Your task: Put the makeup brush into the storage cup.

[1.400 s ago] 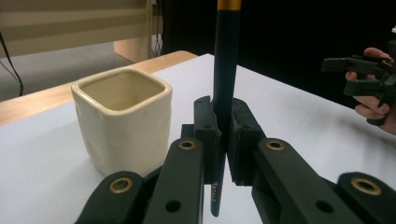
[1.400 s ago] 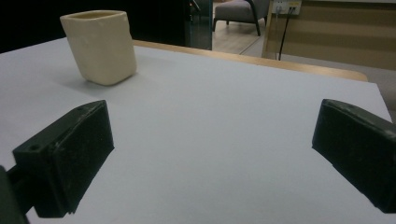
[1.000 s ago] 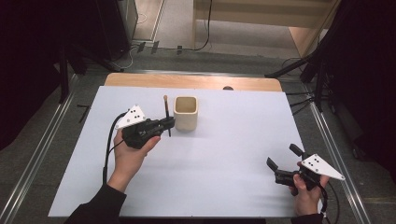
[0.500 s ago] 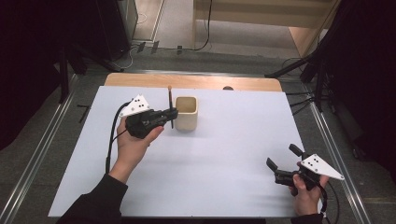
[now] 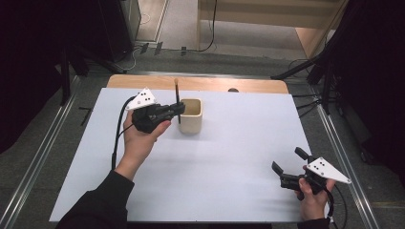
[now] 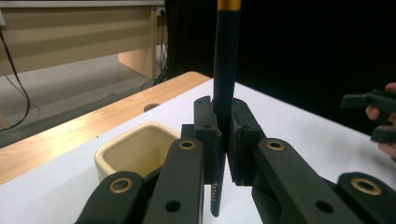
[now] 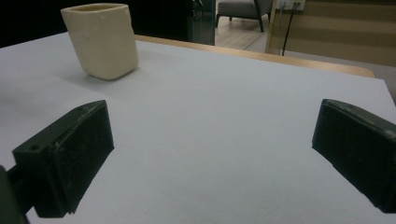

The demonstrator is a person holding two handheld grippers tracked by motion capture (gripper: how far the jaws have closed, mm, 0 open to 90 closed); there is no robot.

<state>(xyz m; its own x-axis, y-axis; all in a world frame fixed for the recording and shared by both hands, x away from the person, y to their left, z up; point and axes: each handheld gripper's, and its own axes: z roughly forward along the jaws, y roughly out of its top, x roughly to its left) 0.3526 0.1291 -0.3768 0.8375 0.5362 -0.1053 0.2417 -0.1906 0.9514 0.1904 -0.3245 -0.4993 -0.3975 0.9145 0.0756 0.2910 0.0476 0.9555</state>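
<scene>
Up near the far middle of the white table (image 5: 219,176), the left gripper (image 5: 177,110) is clamped on a dark pen (image 5: 177,98) with a gold band near its top; the pen stands upright, pinched between the pads (image 6: 205,128), its lower tip hanging below them and off the table; just beside it, on the side toward the table's middle, stands a cream cup (image 5: 191,116), open mouth up, and the pen is outside the cup, close to its rim; the person's left hand (image 5: 141,138) holds that gripper from below; well apart, at the near right corner, the right gripper (image 5: 288,167) is held low over the table with its jaws spread wide and nothing between them.
</scene>
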